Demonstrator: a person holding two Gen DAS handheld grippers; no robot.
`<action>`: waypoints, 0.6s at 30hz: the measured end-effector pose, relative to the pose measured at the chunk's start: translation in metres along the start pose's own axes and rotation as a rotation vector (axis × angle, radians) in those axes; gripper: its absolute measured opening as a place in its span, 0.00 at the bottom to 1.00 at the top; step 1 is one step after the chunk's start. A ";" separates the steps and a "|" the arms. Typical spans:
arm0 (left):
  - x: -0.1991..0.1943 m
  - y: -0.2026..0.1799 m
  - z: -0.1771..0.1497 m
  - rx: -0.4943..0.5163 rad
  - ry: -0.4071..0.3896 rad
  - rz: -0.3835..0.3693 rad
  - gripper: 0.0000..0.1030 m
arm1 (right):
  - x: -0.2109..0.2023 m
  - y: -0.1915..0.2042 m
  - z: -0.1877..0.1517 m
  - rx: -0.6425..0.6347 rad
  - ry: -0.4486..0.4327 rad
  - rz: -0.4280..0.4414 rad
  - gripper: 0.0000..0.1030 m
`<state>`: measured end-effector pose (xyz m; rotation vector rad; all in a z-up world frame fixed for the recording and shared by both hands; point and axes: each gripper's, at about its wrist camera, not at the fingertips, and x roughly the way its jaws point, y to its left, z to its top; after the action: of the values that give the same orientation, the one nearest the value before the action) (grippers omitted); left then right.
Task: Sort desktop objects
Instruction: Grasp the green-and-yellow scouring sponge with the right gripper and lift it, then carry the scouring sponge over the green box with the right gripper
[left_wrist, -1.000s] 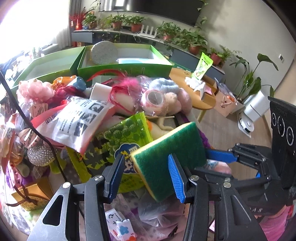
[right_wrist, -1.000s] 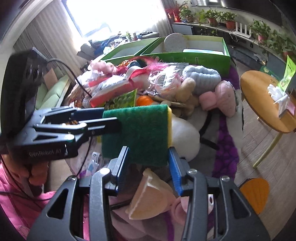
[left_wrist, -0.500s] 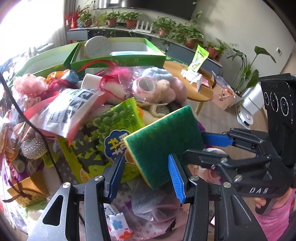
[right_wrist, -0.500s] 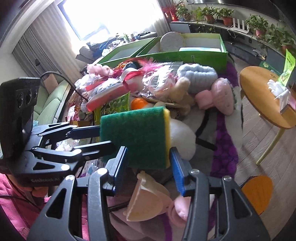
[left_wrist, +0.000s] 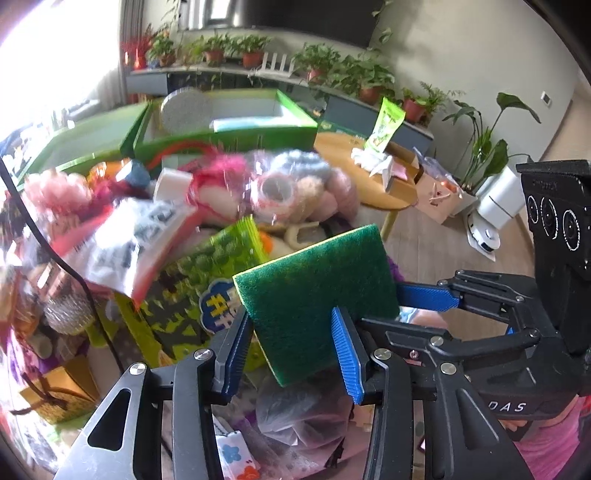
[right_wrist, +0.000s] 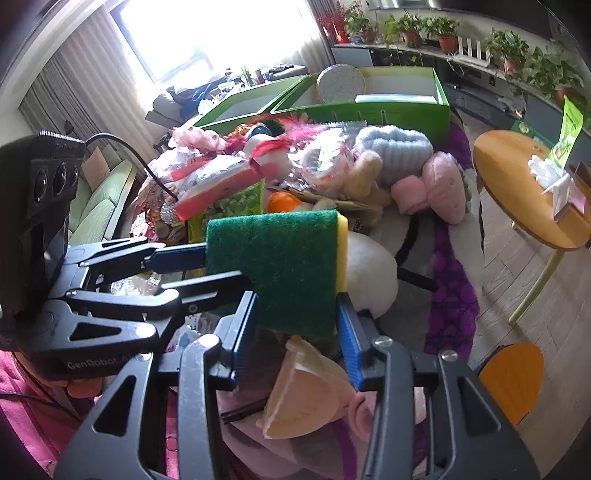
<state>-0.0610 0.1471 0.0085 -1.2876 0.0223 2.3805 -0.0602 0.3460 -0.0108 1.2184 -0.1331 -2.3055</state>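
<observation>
Left wrist view: a green box (left_wrist: 236, 138) behind the sponge (left_wrist: 317, 291) holds a grey round pad (left_wrist: 186, 110); the left claw (left_wrist: 295, 350), just closing, grasps the sponge; right wrist view: the right claw (right_wrist: 295, 328), just closing, grasps it too, above the pile.

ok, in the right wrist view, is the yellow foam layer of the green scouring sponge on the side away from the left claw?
Yes, the green scouring sponge shows its yellow foam layer along the right edge, while the left claw reaches in from the opposite side.
</observation>
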 end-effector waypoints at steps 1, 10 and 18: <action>-0.003 0.000 0.001 0.001 -0.006 -0.001 0.43 | -0.003 0.002 0.001 -0.003 -0.007 0.000 0.42; -0.012 -0.002 0.014 0.021 -0.040 -0.012 0.43 | -0.018 0.005 0.010 0.000 -0.059 -0.011 0.42; -0.024 -0.008 0.034 0.050 -0.080 0.004 0.43 | -0.029 0.005 0.022 0.001 -0.099 -0.012 0.43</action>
<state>-0.0739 0.1535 0.0486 -1.1698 0.0605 2.4176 -0.0621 0.3524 0.0252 1.1087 -0.1627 -2.3771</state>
